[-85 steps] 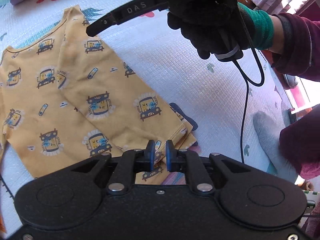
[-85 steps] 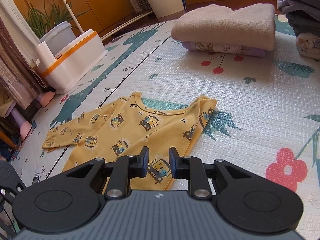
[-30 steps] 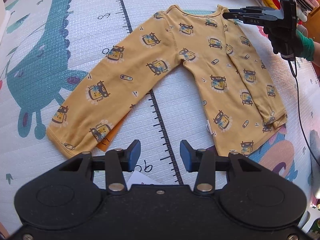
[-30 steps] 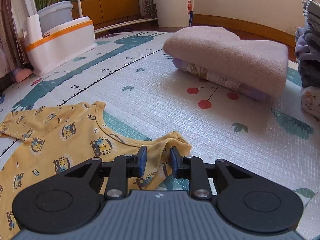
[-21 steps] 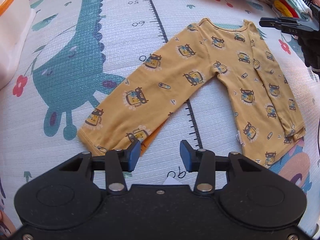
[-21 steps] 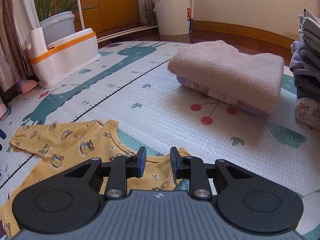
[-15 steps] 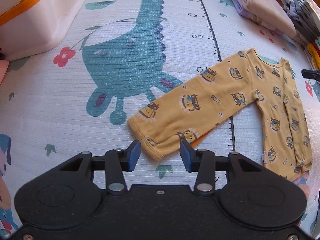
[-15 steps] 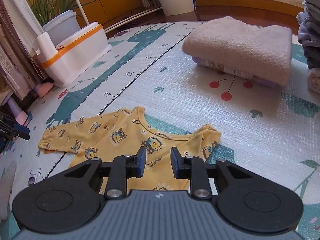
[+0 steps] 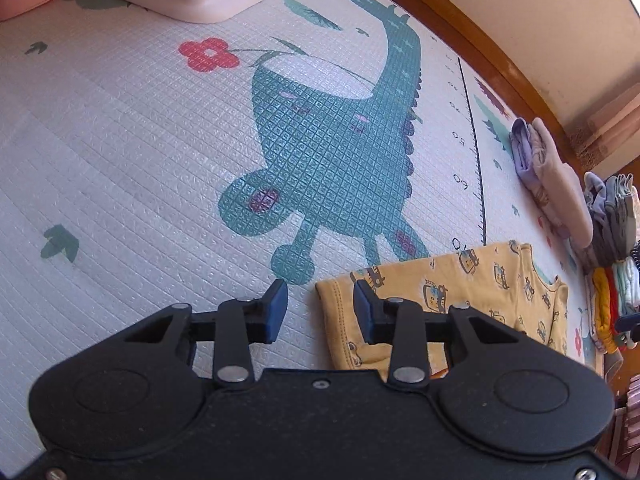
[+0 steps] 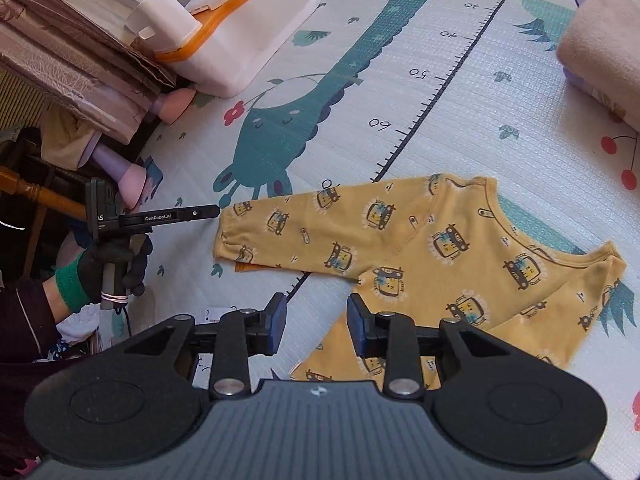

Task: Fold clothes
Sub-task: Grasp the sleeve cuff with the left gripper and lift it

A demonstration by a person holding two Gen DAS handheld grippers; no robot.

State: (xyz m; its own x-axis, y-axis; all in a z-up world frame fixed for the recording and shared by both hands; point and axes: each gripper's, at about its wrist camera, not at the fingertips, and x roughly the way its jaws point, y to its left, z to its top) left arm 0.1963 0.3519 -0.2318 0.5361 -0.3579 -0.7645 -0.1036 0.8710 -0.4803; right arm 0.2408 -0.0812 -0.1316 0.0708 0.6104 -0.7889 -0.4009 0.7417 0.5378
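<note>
The yellow shirt (image 10: 420,256) lies on the mat (image 10: 460,80) with one sleeve (image 10: 288,232) stretched out, the left gripper (image 9: 320,307) wide and empty at its cuff, right gripper (image 10: 316,320) wide above; closing on that cuff looks next.

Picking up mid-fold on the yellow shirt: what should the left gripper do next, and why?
Probably ease the left gripper onto the sleeve cuff and close. Its jaws are open, the cuff lies flat on the mat at its tip, and this sleeve of the yellow shirt is spread out unfolded.
</note>
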